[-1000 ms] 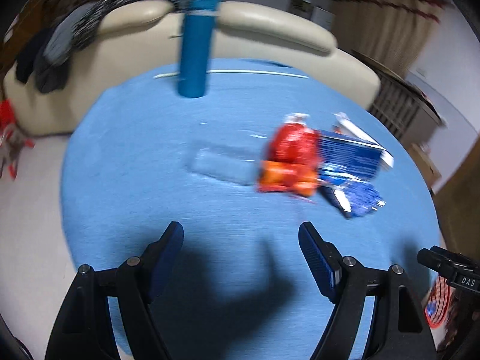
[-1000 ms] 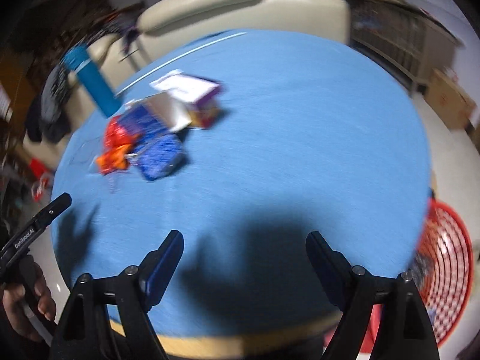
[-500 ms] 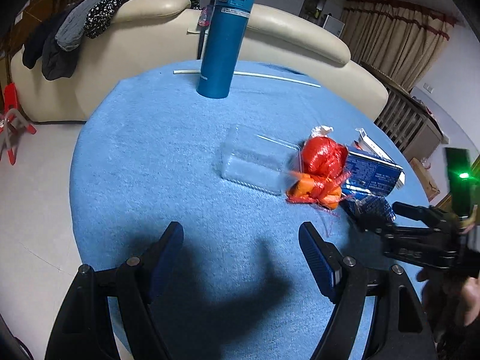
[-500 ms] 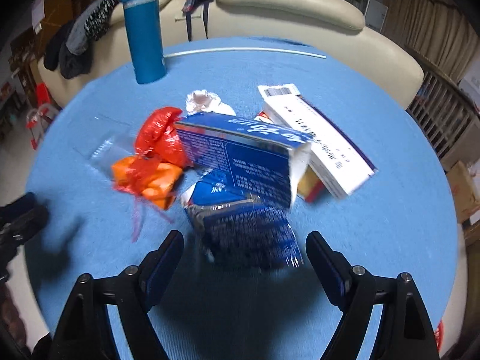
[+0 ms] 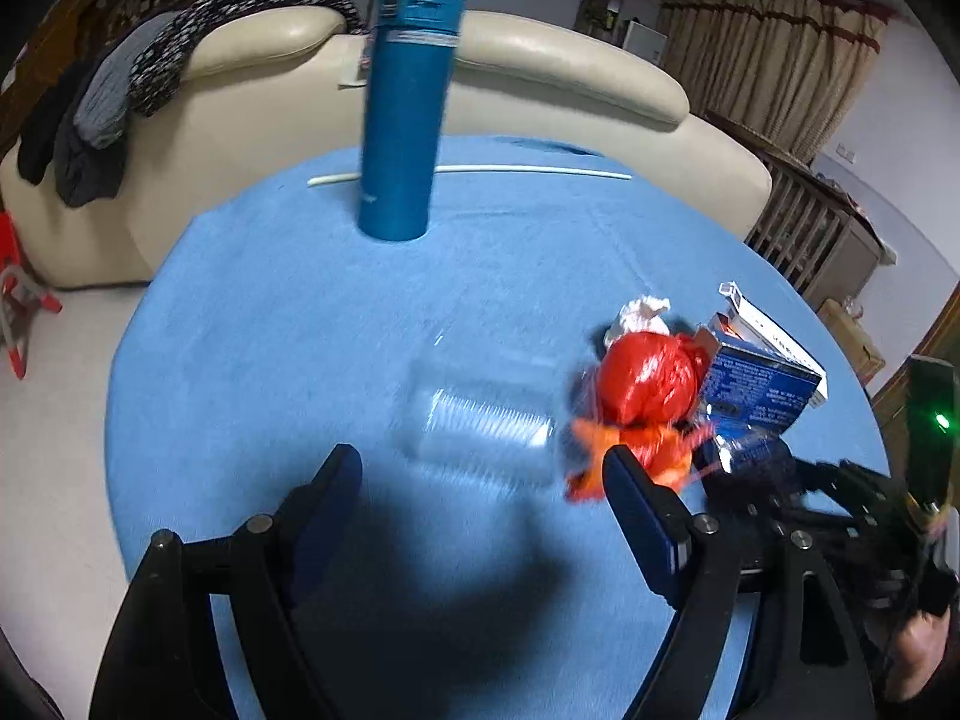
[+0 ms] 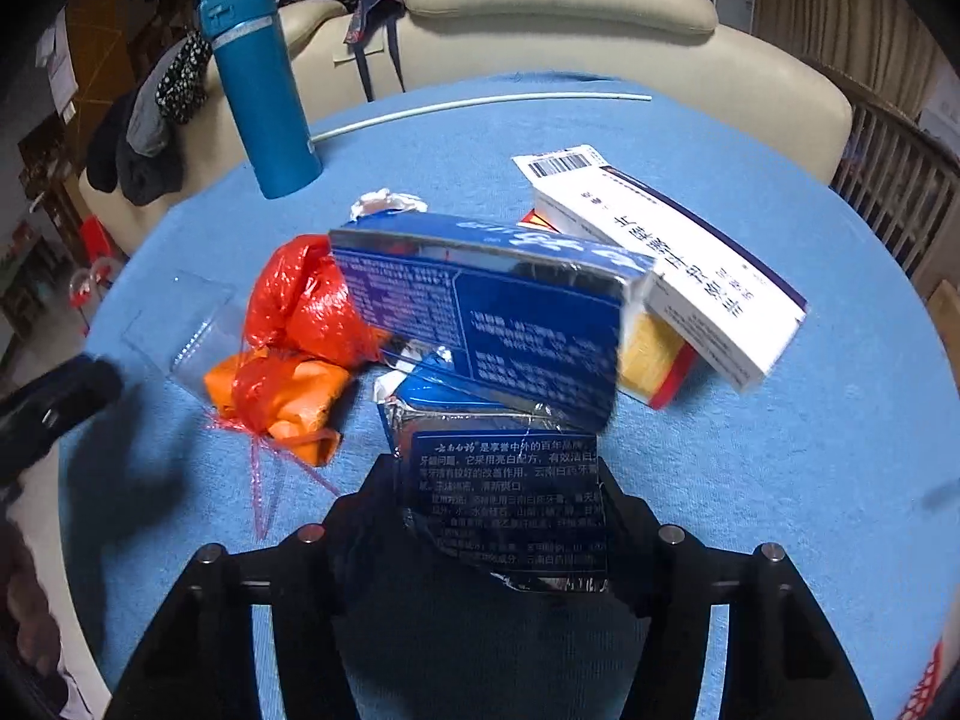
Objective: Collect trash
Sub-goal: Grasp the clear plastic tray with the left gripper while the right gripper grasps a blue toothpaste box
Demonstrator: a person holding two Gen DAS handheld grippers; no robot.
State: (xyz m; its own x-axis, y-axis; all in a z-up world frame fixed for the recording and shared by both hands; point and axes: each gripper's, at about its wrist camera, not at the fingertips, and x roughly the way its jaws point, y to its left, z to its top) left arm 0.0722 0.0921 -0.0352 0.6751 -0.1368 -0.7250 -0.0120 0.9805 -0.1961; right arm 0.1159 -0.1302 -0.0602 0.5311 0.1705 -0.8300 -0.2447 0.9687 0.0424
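A heap of trash lies on the blue round table (image 6: 780, 450). In the right wrist view my right gripper (image 6: 498, 498) is shut on a crumpled blue foil wrapper (image 6: 510, 498). Behind it lie a blue carton (image 6: 492, 312), a white box (image 6: 660, 252), a red bag (image 6: 300, 300) and an orange bag (image 6: 288, 396). In the left wrist view my left gripper (image 5: 480, 480) is open over a clear plastic tray (image 5: 480, 420), with the red bag (image 5: 648, 378) beside its right finger. The right gripper (image 5: 798, 498) shows at the right.
A tall teal flask (image 5: 408, 102) stands at the table's far side, with a thin white rod (image 5: 528, 169) behind it. A cream sofa (image 5: 540, 84) with dark clothes on it runs behind the table. A red mesh basket (image 6: 930, 684) is on the floor at right.
My right gripper has moved in and shut on the blue foil wrapper. My left gripper has moved forward, closer to the clear tray and the red bag.
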